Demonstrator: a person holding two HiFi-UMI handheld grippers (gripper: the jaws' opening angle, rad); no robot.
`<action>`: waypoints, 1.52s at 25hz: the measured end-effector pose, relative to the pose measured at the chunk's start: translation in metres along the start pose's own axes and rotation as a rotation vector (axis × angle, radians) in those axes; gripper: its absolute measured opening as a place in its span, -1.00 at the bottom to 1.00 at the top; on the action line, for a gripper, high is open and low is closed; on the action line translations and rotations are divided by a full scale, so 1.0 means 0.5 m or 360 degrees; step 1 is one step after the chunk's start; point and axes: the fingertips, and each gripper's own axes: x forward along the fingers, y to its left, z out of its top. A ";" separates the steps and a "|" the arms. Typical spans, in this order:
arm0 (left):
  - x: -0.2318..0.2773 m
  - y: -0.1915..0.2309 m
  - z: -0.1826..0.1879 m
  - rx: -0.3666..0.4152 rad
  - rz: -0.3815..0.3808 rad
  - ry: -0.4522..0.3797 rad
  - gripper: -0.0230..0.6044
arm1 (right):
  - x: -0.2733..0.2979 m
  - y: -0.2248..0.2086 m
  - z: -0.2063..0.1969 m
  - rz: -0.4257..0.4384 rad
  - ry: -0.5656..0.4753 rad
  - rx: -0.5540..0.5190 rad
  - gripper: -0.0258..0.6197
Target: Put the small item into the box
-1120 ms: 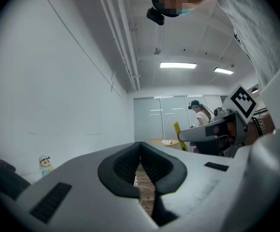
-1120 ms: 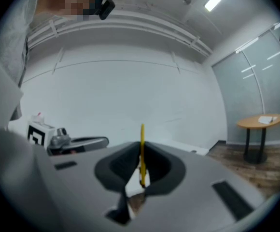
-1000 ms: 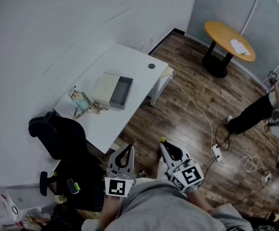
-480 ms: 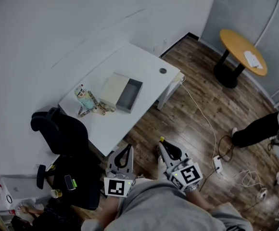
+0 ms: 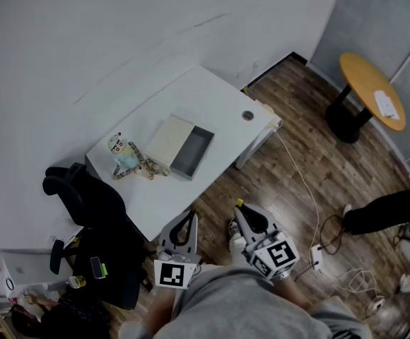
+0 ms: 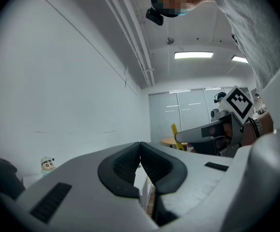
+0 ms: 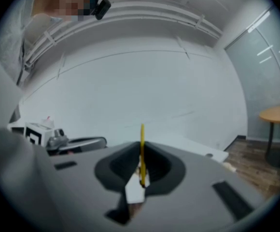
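The small yellow item (image 7: 141, 151) is clamped in our right gripper (image 5: 240, 209), low in the centre of the head view and well apart from the box (image 5: 193, 154). It is a thin strip standing upright, its tip poking past the jaws. The grey box lies open on the white table (image 5: 219, 97), with a pale lid (image 5: 168, 139) against its left side and a doll (image 5: 124, 155) beside that. Our left gripper (image 5: 189, 217) is clenched on nothing. A black chair (image 5: 85, 196) crowds the table's lower-left edge.

head camera looks steeply down; all views share the desk (image 5: 215, 97).
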 end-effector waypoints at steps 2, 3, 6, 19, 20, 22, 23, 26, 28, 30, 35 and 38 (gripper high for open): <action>0.026 0.002 0.004 -0.0002 0.0024 0.0006 -0.82 | 0.018 -0.024 0.009 0.0024 0.0010 -0.0001 -0.77; 0.038 0.001 0.006 -0.0006 0.0037 0.0012 -0.82 | 0.025 -0.035 0.013 0.0037 0.0015 0.0003 -0.77; 0.071 0.001 0.010 -0.0002 0.0075 0.0022 -0.82 | 0.046 -0.066 0.022 0.0076 0.0030 0.0013 -0.77; 0.203 0.026 0.026 0.0036 0.0348 0.0028 -0.82 | 0.156 -0.197 0.060 0.0319 0.0085 0.0011 -0.77; 0.212 0.027 0.025 0.0029 0.0374 0.0028 -0.82 | 0.164 -0.206 0.062 0.0343 0.0093 0.0009 -0.77; 0.228 0.030 0.022 0.0026 0.0428 0.0028 -0.82 | 0.180 -0.221 0.066 0.0394 0.0103 0.0000 -0.77; 0.235 0.031 0.020 0.0027 0.0455 0.0026 -0.82 | 0.188 -0.228 0.068 0.0420 0.0106 -0.0006 -0.77; 0.253 0.034 0.018 0.0023 0.0529 0.0023 -0.82 | 0.210 -0.246 0.072 0.0492 0.0118 -0.0027 -0.77; 0.260 0.034 0.018 0.0023 0.0565 0.0017 -0.82 | 0.224 -0.255 0.068 0.0530 0.0134 -0.0041 -0.77; 0.261 0.034 0.014 0.0020 0.0591 0.0028 -0.82 | 0.235 -0.257 0.063 0.0558 0.0150 -0.0044 -0.77; 0.251 0.062 0.008 0.0010 0.0677 0.0048 -0.82 | 0.265 -0.244 0.054 0.0628 0.0184 -0.0059 -0.77; 0.243 0.078 0.003 0.0009 0.0710 0.0058 -0.82 | 0.281 -0.233 0.047 0.0668 0.0208 -0.0089 -0.77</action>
